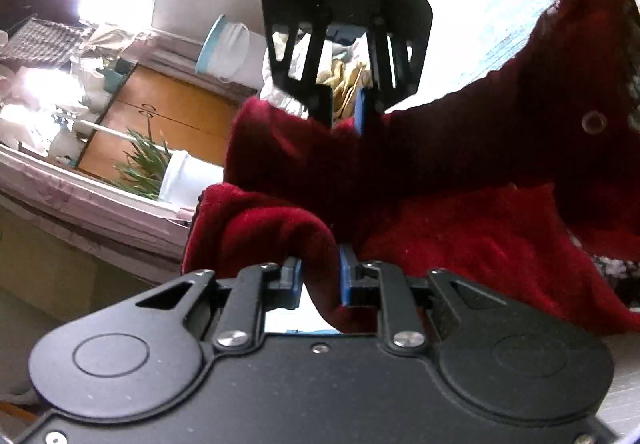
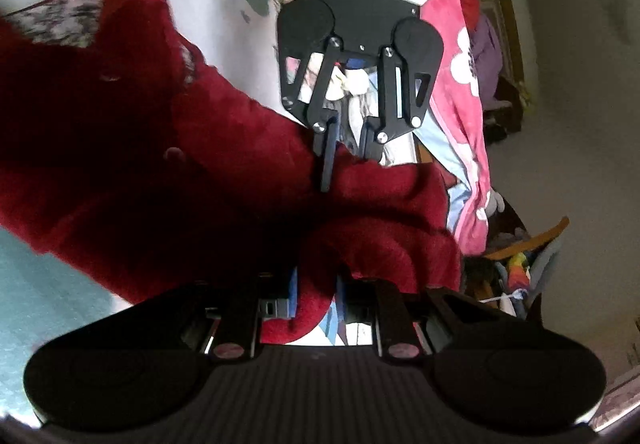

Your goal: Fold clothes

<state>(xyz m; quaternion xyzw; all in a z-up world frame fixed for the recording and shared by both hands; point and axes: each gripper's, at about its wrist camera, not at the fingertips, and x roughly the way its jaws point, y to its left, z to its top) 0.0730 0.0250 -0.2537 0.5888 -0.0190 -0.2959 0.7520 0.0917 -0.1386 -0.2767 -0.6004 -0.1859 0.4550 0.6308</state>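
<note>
A dark red fleece garment (image 1: 460,172) hangs stretched between both grippers, with a round snap (image 1: 594,122) on its right part. In the left wrist view my left gripper (image 1: 320,264) is shut on a rolled fold of the red fleece. Opposite it, my right gripper (image 1: 348,112) pinches another edge of the same garment. The right wrist view shows the red garment (image 2: 160,164) spreading to the left, my right gripper (image 2: 314,284) shut on a fold of it, and my left gripper (image 2: 346,160) gripping the cloth further away.
A potted plant (image 1: 148,164) and a wooden cabinet (image 1: 160,112) stand beyond a pink ledge (image 1: 80,196) on the left. Under the garment lies a pale printed sheet (image 2: 224,4). A pink flowered blanket (image 2: 460,104) lies to the right, with colourful clutter (image 2: 516,264) beside it.
</note>
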